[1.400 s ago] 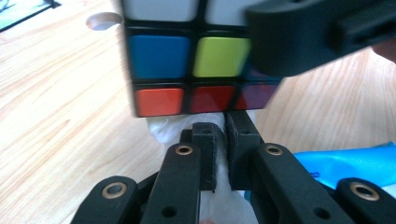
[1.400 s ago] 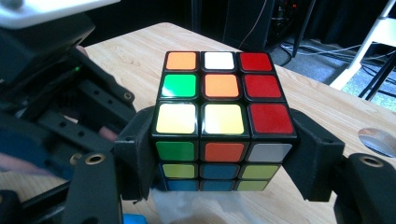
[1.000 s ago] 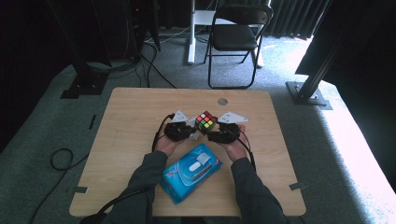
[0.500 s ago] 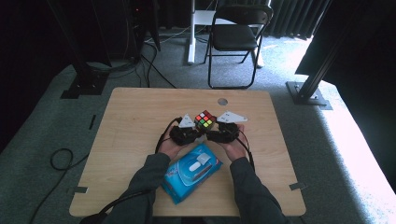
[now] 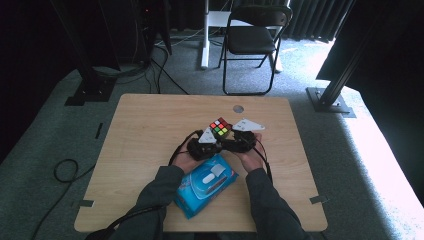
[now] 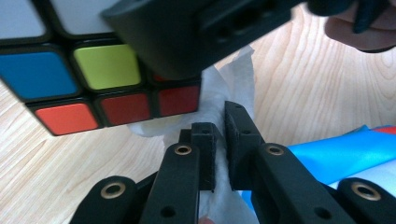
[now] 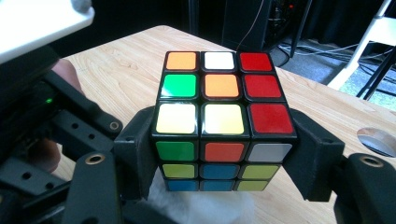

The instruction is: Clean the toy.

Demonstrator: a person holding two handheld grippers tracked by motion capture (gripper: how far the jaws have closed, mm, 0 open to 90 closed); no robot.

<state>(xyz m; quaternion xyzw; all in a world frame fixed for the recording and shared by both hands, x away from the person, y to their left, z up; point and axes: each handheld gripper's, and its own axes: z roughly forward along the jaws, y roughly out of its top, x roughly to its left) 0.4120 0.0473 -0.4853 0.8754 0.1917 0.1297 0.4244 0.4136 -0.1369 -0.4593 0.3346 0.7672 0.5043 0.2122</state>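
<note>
A scrambled Rubik's cube (image 5: 220,128) hangs just above the wooden table (image 5: 150,130), with my right gripper (image 5: 225,135) shut on it. In the right gripper view the jaws clamp the cube (image 7: 219,112) by its left and right sides, around my right gripper (image 7: 224,156). My left gripper (image 6: 220,126) is shut on a white wipe (image 6: 236,79), which it holds against the cube's (image 6: 107,65) lower face. In the high view the left gripper (image 5: 214,144) sits close against the cube's near left. Under the cube the wipe (image 7: 201,207) bulges out.
A blue pack of wipes (image 5: 207,185) lies between the forearms near the front edge, and the pack (image 6: 336,154) is close on the left gripper's right. A round hole (image 5: 238,108) is in the table's far side. A folding chair (image 5: 255,40) stands beyond the table.
The left gripper has slid to the right with the wipe, in under the cube. The right gripper and the cube have stayed put.
</note>
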